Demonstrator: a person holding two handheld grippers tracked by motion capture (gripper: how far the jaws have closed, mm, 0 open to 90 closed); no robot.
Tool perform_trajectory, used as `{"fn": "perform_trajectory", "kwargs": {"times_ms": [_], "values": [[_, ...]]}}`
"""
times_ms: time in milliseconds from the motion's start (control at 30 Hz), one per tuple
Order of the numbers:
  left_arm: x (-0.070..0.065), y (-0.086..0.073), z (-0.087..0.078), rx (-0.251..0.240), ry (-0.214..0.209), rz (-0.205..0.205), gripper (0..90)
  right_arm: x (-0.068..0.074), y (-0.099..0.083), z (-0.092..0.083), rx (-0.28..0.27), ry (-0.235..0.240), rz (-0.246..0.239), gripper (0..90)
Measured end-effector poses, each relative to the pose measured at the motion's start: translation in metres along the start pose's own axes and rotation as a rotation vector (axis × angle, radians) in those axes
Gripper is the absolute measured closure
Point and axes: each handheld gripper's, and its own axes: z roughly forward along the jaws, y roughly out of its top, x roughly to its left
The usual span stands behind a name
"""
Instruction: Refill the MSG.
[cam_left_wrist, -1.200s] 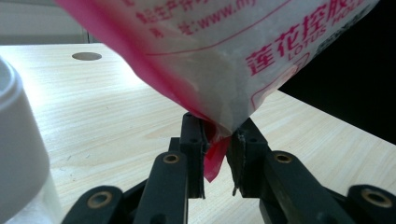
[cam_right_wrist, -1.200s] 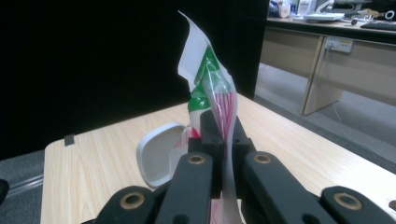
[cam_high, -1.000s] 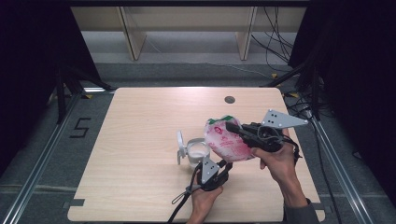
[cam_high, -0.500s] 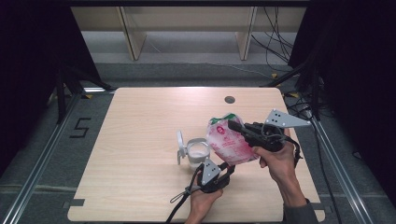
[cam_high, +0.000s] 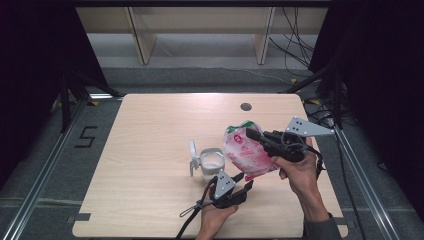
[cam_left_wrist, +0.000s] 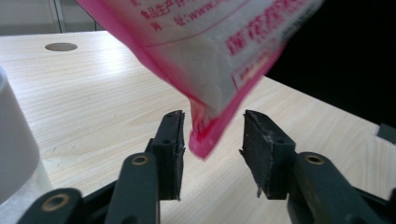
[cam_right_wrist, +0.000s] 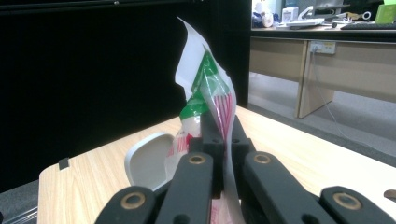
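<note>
Right tongs (cam_high: 256, 135) clamped on the bag (cam_high: 246, 152), gripping the edge near the green-and-white top; seen pinching thin film in the right gripper view (cam_right_wrist: 224, 140). Bag held in the air over the right half of the bench (cam_high: 150, 130), tilted, long axis running from the top down toward the person and the left tongs (cam_high: 245, 186). Lower corner hanging directly between the jaws of the left tongs (cam_left_wrist: 212, 140), pads apart and not pressing on it; jaws just opened wider, corner still between them. No contact visible on either side in the left gripper view.

Left tongs the nearer to that lower corner; right tongs holding the upper edge only. Canister (cam_high: 211, 162) standing on the bench just left of the bag, open, hinged lid (cam_high: 193, 157) up, white contents inside. Bag's top lying above and right of the canister mouth, not over it.

Bag: pink and white printed plastic, red lettering, green band at the top, soft and part-filled, bulging low, corner seam flat and crimped.

Judged: pouring into the canister in hand, lower corner freshly released; next move depends on the bag swinging free from the single upper grip.
</note>
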Motion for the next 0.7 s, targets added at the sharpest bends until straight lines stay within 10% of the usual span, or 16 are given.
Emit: {"fn": "perform_trajectory", "kwargs": {"times_ms": [700], "values": [[0.015,0.001,-0.052,0.004,0.037,0.085,47.5,-0.026,-0.031,0.012,0.029,-0.038,0.055,90.0]]}}
